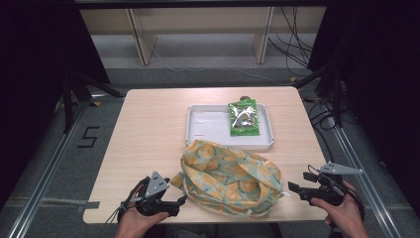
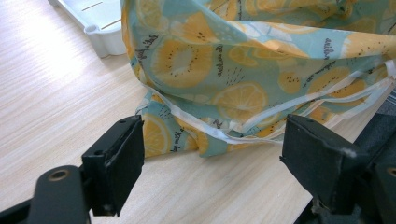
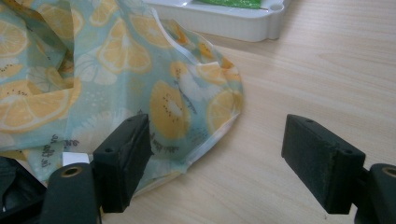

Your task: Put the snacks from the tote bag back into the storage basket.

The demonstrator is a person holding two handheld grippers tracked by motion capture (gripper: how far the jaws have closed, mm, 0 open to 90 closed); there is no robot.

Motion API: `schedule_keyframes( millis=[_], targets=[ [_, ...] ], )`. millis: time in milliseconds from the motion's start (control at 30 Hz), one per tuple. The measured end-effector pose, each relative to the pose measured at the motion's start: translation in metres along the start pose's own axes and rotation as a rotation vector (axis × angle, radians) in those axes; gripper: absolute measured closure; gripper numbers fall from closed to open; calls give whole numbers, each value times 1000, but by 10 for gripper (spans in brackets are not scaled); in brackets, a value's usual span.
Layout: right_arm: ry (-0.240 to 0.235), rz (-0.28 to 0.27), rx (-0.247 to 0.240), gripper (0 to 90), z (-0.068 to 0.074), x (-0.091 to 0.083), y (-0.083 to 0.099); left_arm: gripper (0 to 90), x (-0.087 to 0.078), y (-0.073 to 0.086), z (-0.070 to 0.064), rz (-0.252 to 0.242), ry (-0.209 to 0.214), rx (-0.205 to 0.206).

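Fingers [image 2: 322,158] apart over pale wood table [image 1: 148,139]; grey floor, possibly carpet.

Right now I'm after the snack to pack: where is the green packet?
In the high view the green packet lies in the right half of the white tray, beyond the fruit-print bag.

Light wood table [image 1: 148,134]: fruit-print cloth bag [image 1: 230,178] near front edge, white tray [image 1: 205,126] behind it
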State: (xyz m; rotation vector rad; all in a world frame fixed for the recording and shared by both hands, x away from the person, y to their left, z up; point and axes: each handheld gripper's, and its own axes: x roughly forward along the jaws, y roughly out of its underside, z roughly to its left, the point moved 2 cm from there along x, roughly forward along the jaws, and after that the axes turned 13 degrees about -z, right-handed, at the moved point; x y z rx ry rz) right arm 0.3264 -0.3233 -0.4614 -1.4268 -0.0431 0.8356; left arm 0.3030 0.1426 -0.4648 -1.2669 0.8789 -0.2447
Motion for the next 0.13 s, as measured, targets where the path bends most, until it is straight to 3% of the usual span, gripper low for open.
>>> schedule_keyframes(
  millis=[133],
  targets=[
    [-18,5,12,250,1,1,1,204,0,0,0,-1,-1,0]
  ],
)
